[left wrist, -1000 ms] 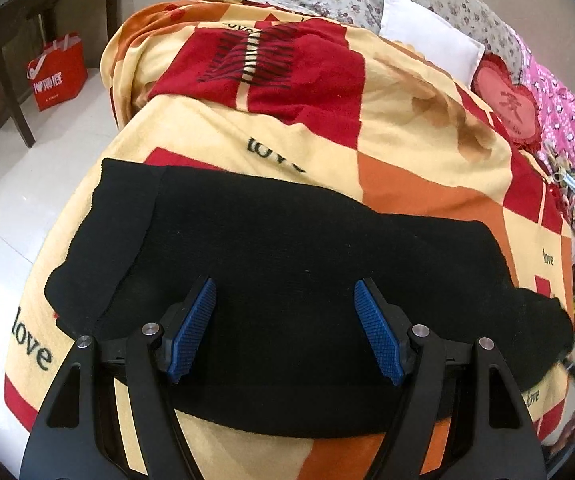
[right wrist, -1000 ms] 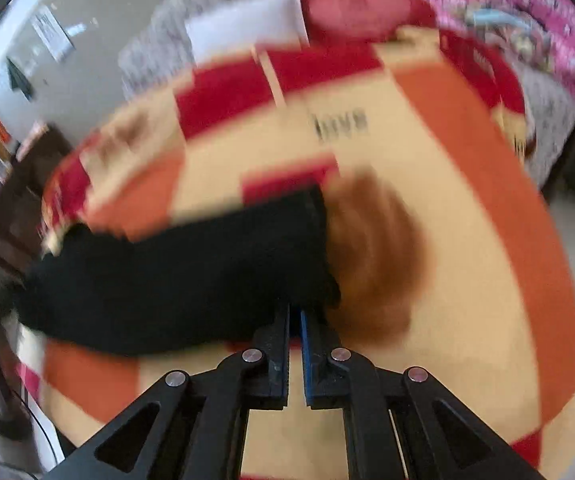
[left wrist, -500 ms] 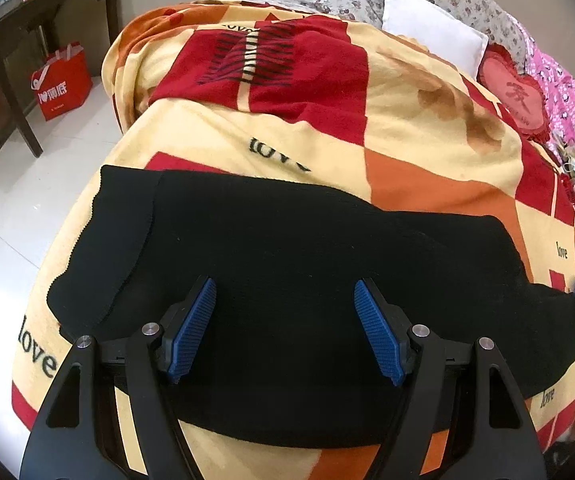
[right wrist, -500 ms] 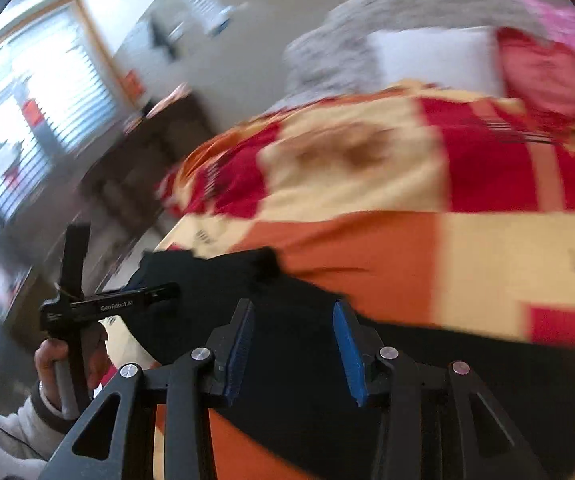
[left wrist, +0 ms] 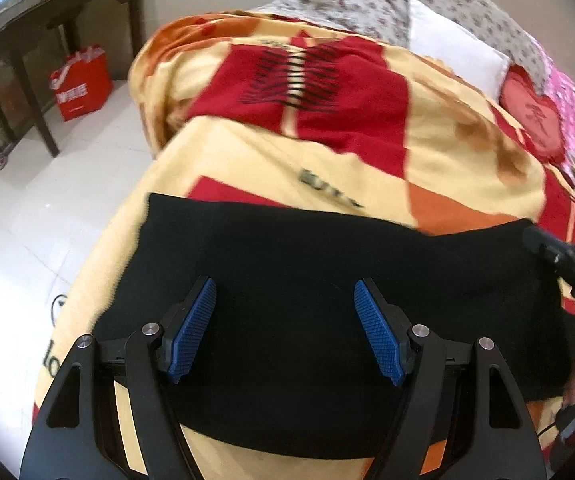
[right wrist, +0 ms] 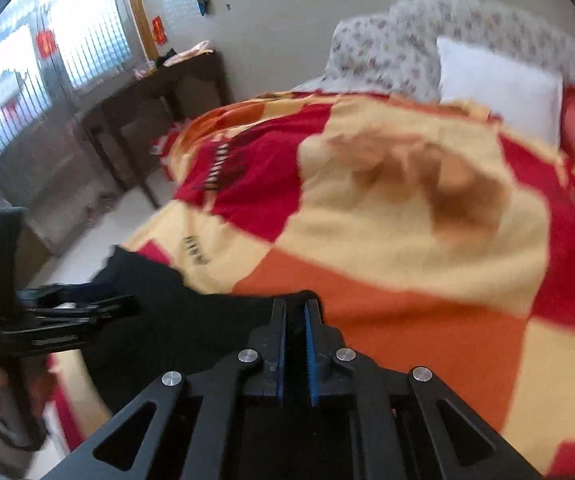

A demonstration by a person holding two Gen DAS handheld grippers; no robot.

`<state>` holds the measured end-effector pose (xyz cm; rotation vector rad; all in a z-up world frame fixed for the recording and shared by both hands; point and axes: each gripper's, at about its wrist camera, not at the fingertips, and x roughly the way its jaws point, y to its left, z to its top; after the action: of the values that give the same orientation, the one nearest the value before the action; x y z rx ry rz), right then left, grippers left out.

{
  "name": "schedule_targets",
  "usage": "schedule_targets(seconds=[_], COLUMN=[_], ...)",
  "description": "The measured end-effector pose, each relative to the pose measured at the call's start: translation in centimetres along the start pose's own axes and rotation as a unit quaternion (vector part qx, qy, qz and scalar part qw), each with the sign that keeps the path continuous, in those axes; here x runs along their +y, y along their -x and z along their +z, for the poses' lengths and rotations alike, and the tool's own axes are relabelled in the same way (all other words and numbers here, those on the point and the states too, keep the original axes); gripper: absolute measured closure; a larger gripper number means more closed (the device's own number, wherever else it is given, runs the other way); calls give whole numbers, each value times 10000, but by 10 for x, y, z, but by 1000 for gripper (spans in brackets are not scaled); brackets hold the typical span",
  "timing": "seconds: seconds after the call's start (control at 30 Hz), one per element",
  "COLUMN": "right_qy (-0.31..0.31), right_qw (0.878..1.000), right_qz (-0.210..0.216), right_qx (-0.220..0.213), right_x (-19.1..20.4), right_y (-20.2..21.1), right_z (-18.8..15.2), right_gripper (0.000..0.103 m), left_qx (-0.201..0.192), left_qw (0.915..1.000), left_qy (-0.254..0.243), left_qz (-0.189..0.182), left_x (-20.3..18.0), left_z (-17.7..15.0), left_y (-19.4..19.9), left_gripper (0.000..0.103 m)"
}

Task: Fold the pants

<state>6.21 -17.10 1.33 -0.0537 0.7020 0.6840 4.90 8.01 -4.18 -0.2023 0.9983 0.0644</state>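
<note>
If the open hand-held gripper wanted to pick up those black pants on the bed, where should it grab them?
Probably the near-left corner of the black pants, coming from the floor side. That end lies flat on the blanket with a free edge showing, so one finger of the left hand-held gripper could slide under it. The right hand-held gripper is already shut on the other end.

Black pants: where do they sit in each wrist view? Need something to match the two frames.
Left wrist: the black pants fill the lower middle, spread across the blanket, under the open left gripper.
Right wrist: they lie at lower left, their edge between the shut right gripper pads.
Shared landmark: the white pillow at the head of the bed, upper right in both views.
</note>
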Motion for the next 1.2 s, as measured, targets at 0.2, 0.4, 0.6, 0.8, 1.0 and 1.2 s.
schedule_targets(seconds=[0.2, 0.4, 0.6, 0.8, 1.0, 1.2], right_qy=[-733, -645, -216, -835, -1644, -2721], right_qw=[9954, 9979, 9994, 9958, 9784, 9415], right_qz=[448, -2, 138, 153, -1241, -1987], right_qx=[423, 59, 218, 335, -166, -135], right_x=[-28, -49, -13, -32, -101, -181], right_y=[-20, 75, 80, 87, 168, 185], right_z=[-16, -48, -92, -130, -162, -198], right_gripper=[92, 77, 77, 77, 68, 59], left_qx=[31, 10, -4, 76, 65, 225], left_qw=[9999, 9998, 9984, 9962, 9955, 9945], left_qy=[-120, 13, -151, -850, -672, -748], left_qz=[52, -188, -542, -179, -665, -704], left_x=[-1, 5, -15, -44, -48, -63], left_z=[-3, -6, -22, -46, -42, -42], left_y=[0, 11, 21, 17, 29, 22], left_gripper=[31, 31, 31, 31, 31, 31])
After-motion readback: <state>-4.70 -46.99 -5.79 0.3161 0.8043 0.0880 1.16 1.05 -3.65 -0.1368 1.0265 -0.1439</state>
